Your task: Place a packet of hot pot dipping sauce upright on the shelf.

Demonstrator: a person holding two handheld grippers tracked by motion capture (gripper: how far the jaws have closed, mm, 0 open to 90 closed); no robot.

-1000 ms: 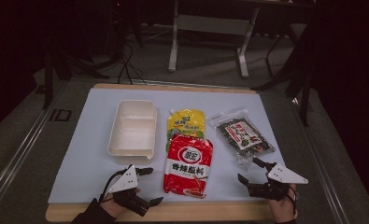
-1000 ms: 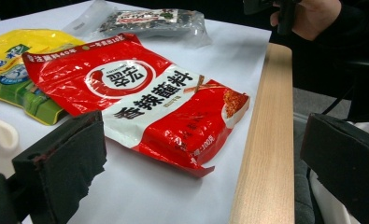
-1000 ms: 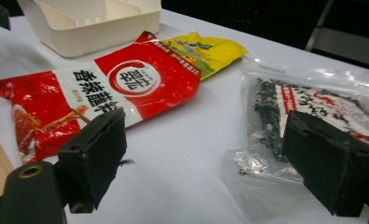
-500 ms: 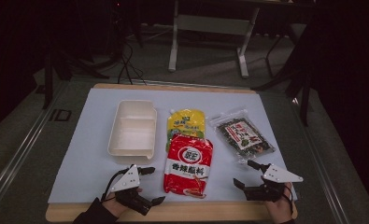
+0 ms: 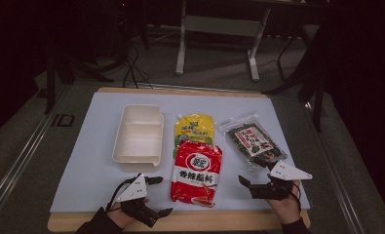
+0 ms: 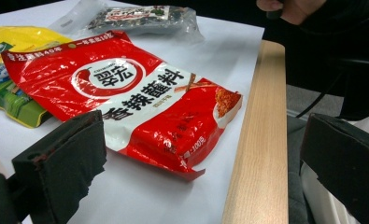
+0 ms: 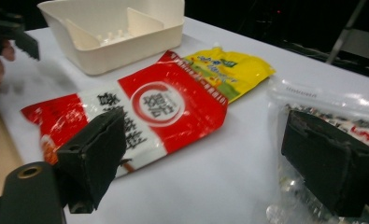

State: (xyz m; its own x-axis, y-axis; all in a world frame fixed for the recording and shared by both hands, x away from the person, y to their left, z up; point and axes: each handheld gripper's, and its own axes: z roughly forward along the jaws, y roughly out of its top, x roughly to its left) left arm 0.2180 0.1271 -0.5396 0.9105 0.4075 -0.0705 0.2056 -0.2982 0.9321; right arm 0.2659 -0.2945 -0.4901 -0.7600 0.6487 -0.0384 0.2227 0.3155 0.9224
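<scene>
We see the red pouch (image 5: 196,172) near the desk's front edge, long axis front to back, between both grippers. Left gripper (image 5: 156,196) and right gripper (image 5: 256,179) stand wide open, empty, about equally near.

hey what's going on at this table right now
A person holds a gripper in each hand at the near edge. The left gripper and right gripper are both open, flanking the red packet without touching it. A yellow pouch, dark snack bag and white divided tray lie beyond.
</scene>
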